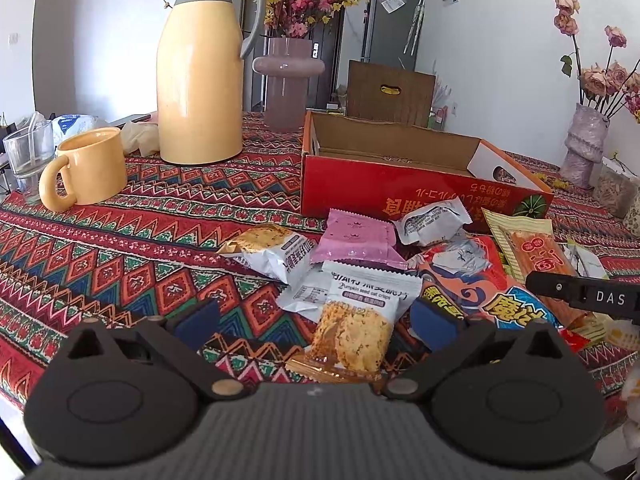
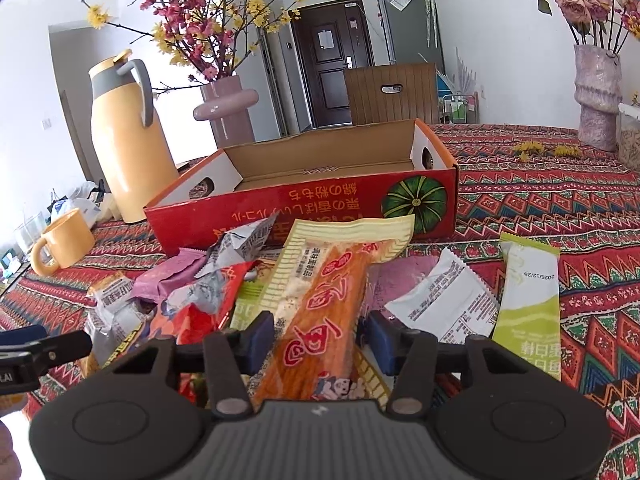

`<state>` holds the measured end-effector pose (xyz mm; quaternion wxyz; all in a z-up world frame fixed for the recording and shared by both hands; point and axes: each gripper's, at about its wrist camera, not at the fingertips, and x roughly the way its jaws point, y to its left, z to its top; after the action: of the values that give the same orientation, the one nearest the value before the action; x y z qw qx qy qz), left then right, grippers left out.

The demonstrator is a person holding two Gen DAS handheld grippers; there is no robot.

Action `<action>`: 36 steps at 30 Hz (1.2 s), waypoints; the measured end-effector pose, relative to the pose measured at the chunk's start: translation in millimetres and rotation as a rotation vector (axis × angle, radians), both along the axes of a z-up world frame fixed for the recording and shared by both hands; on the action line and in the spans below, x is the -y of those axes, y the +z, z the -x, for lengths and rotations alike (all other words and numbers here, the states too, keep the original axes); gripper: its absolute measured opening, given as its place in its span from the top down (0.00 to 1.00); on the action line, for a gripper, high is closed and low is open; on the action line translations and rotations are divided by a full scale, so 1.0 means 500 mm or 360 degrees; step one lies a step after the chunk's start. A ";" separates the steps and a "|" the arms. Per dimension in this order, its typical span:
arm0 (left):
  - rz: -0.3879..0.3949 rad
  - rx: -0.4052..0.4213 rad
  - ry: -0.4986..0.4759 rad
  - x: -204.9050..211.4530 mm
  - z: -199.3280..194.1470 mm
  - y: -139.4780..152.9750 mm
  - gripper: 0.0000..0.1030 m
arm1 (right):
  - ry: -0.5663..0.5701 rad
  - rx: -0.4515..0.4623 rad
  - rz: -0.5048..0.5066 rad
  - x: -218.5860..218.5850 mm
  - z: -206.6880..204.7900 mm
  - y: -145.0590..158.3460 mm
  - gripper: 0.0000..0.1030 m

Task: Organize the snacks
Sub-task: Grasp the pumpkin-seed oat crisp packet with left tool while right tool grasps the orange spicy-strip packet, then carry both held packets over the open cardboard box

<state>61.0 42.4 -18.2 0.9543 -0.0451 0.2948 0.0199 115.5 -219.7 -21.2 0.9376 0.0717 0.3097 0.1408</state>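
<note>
A heap of snack packets lies on the patterned tablecloth in front of an open red cardboard box [image 1: 360, 196] [image 2: 280, 212], whose inside looks bare. My left gripper [image 1: 316, 320] is open wide, low over the heap, and a pumpkin seed oat crisp packet [image 1: 352, 320] lies between its fingers without touching them. My right gripper [image 2: 320, 340] is shut on a long orange snack packet [image 2: 320, 292], with its blue pads against the packet's two sides. In the left wrist view that packet [image 1: 532, 252] lies at the right of the heap under the right gripper's black finger [image 1: 560, 292].
A yellow thermos jug [image 1: 200, 72], a yellow mug [image 1: 88, 168], a glass [image 1: 28, 152] and a mauve flower vase [image 1: 288, 84] stand at the back left. A grey vase [image 2: 596, 96] stands far right. A green sachet [image 2: 528, 300] and a white packet [image 2: 444, 300] lie right of the heap.
</note>
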 end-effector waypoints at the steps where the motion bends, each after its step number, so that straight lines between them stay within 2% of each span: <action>1: -0.0004 -0.0002 -0.0001 0.000 -0.001 -0.001 0.00 | -0.0001 0.0000 -0.0011 0.002 0.000 -0.001 0.53; 6: -0.0013 -0.0021 0.0006 -0.003 -0.007 -0.006 0.00 | -0.0021 0.0007 -0.0065 0.018 -0.003 0.001 0.66; 22: -0.0066 -0.0077 0.0011 -0.002 -0.024 -0.018 0.00 | -0.0051 0.0077 -0.0135 0.042 0.013 0.013 0.76; 24: -0.0066 -0.0089 0.0001 -0.001 -0.026 -0.020 0.02 | -0.0058 0.0083 -0.0147 0.046 0.015 0.016 0.77; 28: -0.0026 -0.0114 -0.0030 -0.003 -0.033 -0.024 0.16 | -0.0056 0.0092 -0.0165 0.050 0.019 0.019 0.77; 31: -0.0001 -0.0123 -0.0072 -0.001 -0.036 -0.028 0.32 | -0.0055 0.0093 -0.0172 0.051 0.022 0.019 0.77; 33: 0.0025 -0.0133 -0.0106 0.000 -0.037 -0.031 0.54 | -0.0056 0.0093 -0.0175 0.051 0.024 0.019 0.77; 34: 0.0037 -0.0135 -0.0126 0.000 -0.038 -0.032 0.59 | -0.0056 0.0094 -0.0177 0.051 0.024 0.019 0.77; 36: 0.0046 -0.0127 -0.0142 0.000 -0.038 -0.034 0.60 | -0.0057 0.0097 -0.0180 0.052 0.025 0.020 0.77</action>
<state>79.8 42.6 -35.2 0.9410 -0.0448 0.3344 -0.0251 102.9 -245.6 -11.1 0.9434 0.1256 0.2714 0.1434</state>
